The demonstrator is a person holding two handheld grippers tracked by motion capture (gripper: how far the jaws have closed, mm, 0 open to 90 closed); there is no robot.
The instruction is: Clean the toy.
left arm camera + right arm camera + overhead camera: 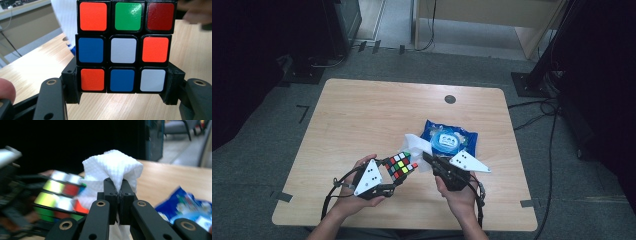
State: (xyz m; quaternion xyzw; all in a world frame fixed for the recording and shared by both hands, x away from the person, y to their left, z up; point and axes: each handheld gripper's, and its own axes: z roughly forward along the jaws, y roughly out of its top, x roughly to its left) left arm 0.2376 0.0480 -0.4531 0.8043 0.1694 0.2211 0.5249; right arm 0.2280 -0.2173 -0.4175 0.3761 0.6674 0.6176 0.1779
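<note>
Puzzle cube [400, 165], lower centre of the high view, clamped in left hand-held gripper [122, 86]; white tissue [112, 168] (pinched tight by right hand-held gripper [119, 188]) lies immediately right, near touching.

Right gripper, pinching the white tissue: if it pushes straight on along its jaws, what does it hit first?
Most likely the multicoloured puzzle cube clamped in the left gripper. The right gripper points up-left at it, and its white paper tissue sits right against the cube's face. Exact gap is unclear.
</note>
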